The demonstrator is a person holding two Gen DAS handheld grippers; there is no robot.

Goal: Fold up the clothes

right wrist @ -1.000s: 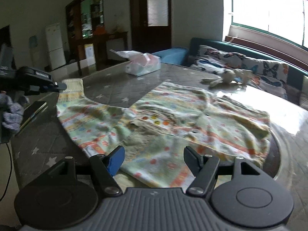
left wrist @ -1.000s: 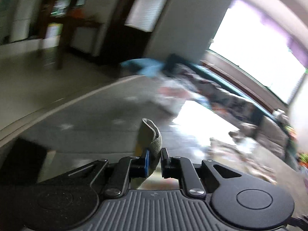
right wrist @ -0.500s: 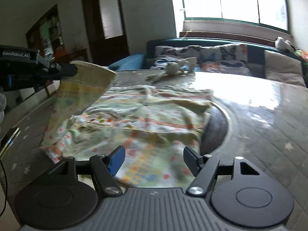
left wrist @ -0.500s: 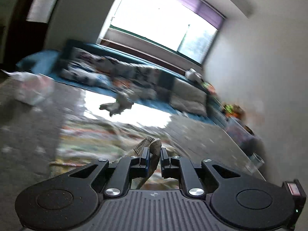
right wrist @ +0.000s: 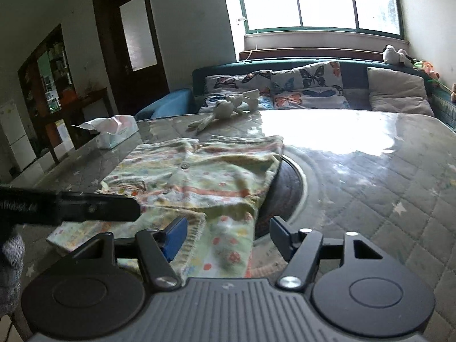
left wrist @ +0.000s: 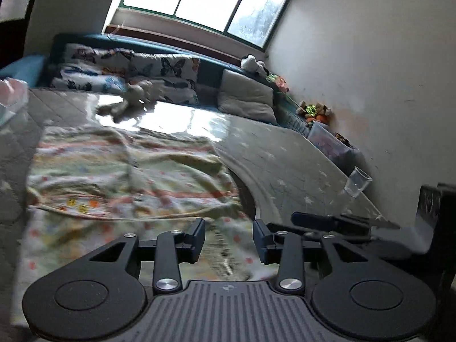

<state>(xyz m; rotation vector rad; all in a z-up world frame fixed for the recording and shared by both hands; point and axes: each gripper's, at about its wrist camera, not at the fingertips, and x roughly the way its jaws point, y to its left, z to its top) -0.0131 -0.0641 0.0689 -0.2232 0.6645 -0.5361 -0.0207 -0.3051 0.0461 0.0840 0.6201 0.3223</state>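
Now the patterned garment (left wrist: 128, 176) lies on the table (left wrist: 285, 156) under both tools; left gripper (left wrist: 228, 238) opening, nothing pinched; right gripper (right wrist: 228, 236) wide, closing, empty.

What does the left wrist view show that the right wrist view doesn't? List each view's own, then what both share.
Left wrist only: a clear plastic cup at the table's far right edge, and the left claw, jaws opening with nothing pinched.

Right wrist only: a tissue pack, a dark door, and the right claw, closing over the hem without pinching it.

Both: the patterned garment on the table, the stuffed rabbit and butterfly cushions.
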